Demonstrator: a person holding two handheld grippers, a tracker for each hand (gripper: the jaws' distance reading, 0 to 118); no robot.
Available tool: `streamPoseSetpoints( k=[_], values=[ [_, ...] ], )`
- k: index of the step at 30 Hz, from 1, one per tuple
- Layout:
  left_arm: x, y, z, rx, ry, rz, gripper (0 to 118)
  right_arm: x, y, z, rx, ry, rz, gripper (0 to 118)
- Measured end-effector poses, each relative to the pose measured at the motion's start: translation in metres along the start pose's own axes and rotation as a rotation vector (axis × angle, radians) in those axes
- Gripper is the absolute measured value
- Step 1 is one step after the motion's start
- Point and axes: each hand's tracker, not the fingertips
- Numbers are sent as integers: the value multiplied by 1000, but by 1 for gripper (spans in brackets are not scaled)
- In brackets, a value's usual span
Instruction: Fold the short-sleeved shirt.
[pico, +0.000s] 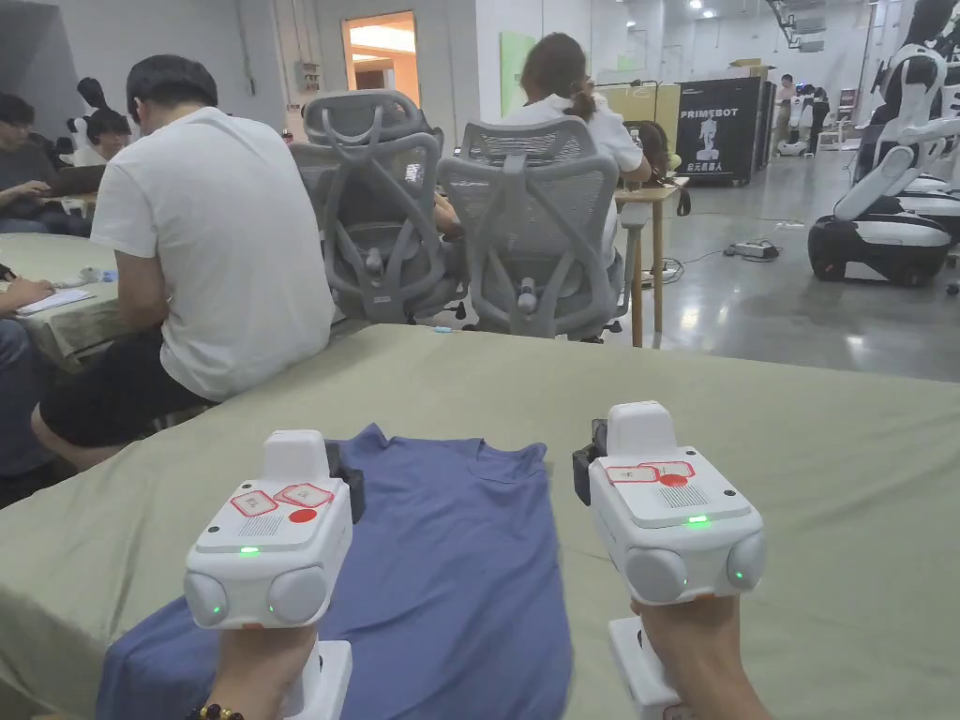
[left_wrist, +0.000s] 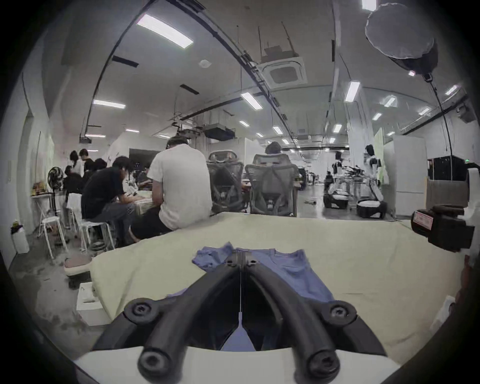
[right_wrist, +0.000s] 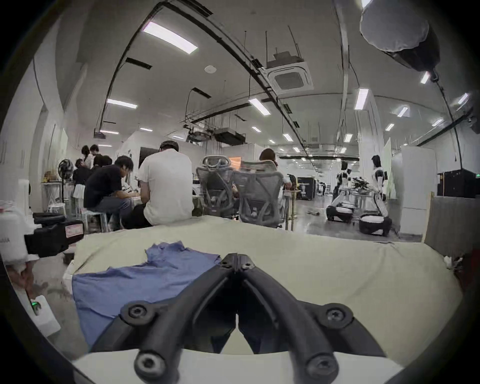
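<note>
A: Where is the shirt lying?

B: The blue short-sleeved shirt (pico: 450, 562) is lying on the green-covered table (pico: 825, 450), collar away from the person, already narrowed to a long strip, its near end reaching the table's near edge.

A: And the grippers?

B: The left gripper (left_wrist: 241, 259) is hovering over the shirt, jaws pressed together, holding nothing. The right gripper (right_wrist: 237, 259) is hanging just beside it, jaws likewise closed and empty.

A: Risk?

B: I'm thinking a pinch through only one layer could be dragging the strip open, and the near end could be slipping off the edge.
</note>
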Motion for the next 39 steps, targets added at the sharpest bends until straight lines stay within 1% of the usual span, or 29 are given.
streamPoseSetpoints(
  k=[2,3,4,5,6,7,8,9,10,11,15,16,19,21,23,24,25,26,27,28,29,31,33,34,35,37,38,39],
  values=[
    [8,6,-13,-45,-39,-19,0,3,0,1,2,-5,6,1],
    [13,11,-17,-68,-59,-22,5,4,0,0,2,-5,7,1],
    [18,17,-26,-120,-91,-16,19,7,-2,-2,0,-5,7,0],
    [21,21,-36,-165,-121,-4,43,8,-3,-4,-2,-4,9,1],
    [26,23,-51,-205,-134,4,85,9,-4,-2,-4,-4,14,1],
    [31,24,-68,-259,-153,7,116,11,-7,-5,-8,-3,19,1],
    [35,25,-79,-240,-182,-2,117,14,-10,-8,-12,0,22,1],
    [39,23,-96,-271,-213,-9,114,16,-13,-11,-15,3,26,1],
    [45,20,-116,-327,-222,-19,117,14,-12,-5,-17,-2,29,1],
    [50,16,-133,-373,-233,-24,118,16,-16,-8,-21,-4,26,1],
    [80,-16,-204,-491,-258,-66,118,26,-31,-26,-35,-2,6,1],
    [87,-33,-237,-518,-268,-82,118,30,-35,-32,-40,-1,7,1],
    [105,-65,-286,-602,-273,-157,118,46,-50,-58,-55,-7,18,1],
    [118,-80,-287,-625,-269,-177,115,53,-57,-69,-66,-13,20,1],
    [122,-102,-299,-720,-287,-154,112,64,-65,-82,-77,-20,4,0],
    [120,-112,-312,-783,-259,-162,113,67,-69,-87,-88,-22,-13,1],
    [116,-105,-311,-731,-283,-136,108,70,-72,-91,-94,-22,-23,1],
    [115,-98,-311,-740,-288,-132,89,73,-76,-94,-98,-22,-28,1],
    [113,-91,-308,-733,-290,-132,54,73,-78,-95,-102,-26,-29,1],
    [114,-80,-297,-696,-296,-125,25,73,-81,-96,-106,-30,-31,1],
    [112,-77,-296,-685,-263,-140,2,73,-82,-96,-112,-29,-35,1],
    [105,-75,-296,-700,-216,-198,2,73,-83,-97,-125,-30,-52,1],
    [97,-61,-290,-679,-276,-95,2,75,-81,-90,-127,-26,-58,1],
    [98,-47,-283,-637,-265,-80,2,78,-79,-86,-127,-22,-56,1],
    [101,-31,-276,-599,-266,-87,2,82,-77,-82,-127,-23,-55,1],
    [105,3,-264,-531,-308,-175,2,95,-68,-66,-115,-42,-50,1],
    [111,19,-253,-503,-342,-199,2,101,-63,-57,-109,-56,-43,1],
    [118,37,-238,-459,-407,-191,2,109,-58,-45,-95,-76,-32,1]
  ],
)
